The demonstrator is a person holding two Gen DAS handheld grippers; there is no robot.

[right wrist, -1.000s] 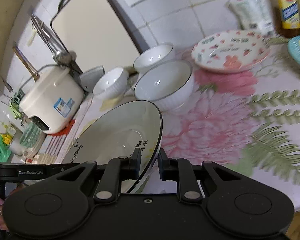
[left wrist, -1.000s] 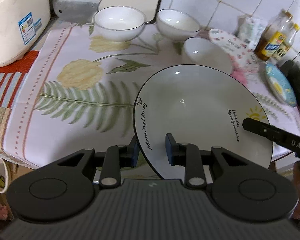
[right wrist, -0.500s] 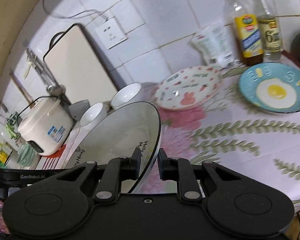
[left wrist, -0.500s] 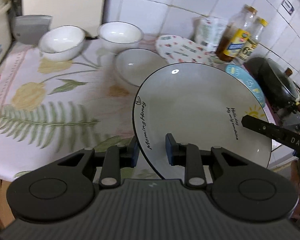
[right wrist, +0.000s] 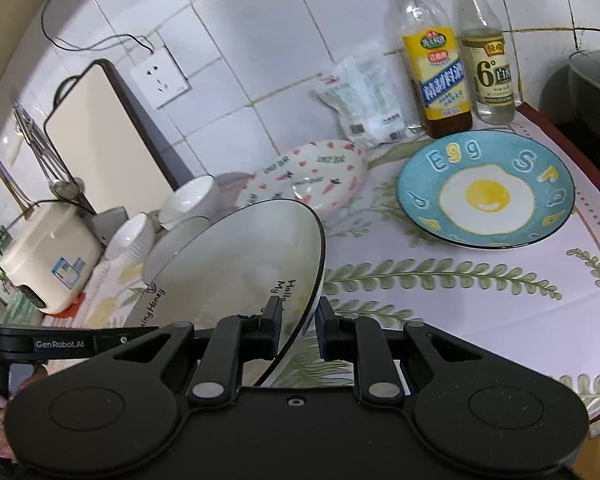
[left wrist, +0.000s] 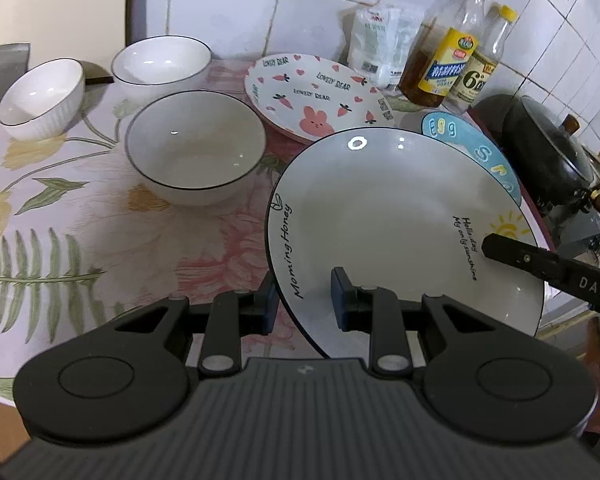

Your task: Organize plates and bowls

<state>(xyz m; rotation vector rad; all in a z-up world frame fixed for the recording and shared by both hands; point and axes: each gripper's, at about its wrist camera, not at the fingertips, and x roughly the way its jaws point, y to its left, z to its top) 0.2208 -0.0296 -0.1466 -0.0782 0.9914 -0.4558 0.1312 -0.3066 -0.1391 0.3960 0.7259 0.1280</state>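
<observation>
My two claws share one load. The flowered tablecloth (left wrist: 80, 208) spreads beneath and ahead of both claws.

The white plate (left wrist: 400, 216), black-rimmed and lettered "Morning Honey", is the largest dish. It hangs above the cloth, tilted, with its far edge over the near rim of the blue egg plate (right wrist: 486, 190). My left claw (left wrist: 303, 300) pinches its near rim: one finger sits under the rim on the outside, the other on the inner face. My right claw (right wrist: 298, 330) pinches the opposite rim beside the "Hello day" lettering, one finger on each face. In the left view, the right claw's finger enters from the right and lies on the plate.

The blue egg plate lies flat ahead of my right claw, just in front of the two bottles (right wrist: 458, 64) at the tiled wall.

The pink rabbit plate (left wrist: 318, 100) sits beyond the held plate, ahead of my left claw, tilted up at its far side.

The large white bowl (left wrist: 196, 148) stands ahead and left of my left claw, close to the rabbit plate. Two smaller white bowls (left wrist: 162, 60) (left wrist: 40, 98) stand farther away to its left.

The rice cooker (right wrist: 48, 264) is far left of my right claw.
</observation>
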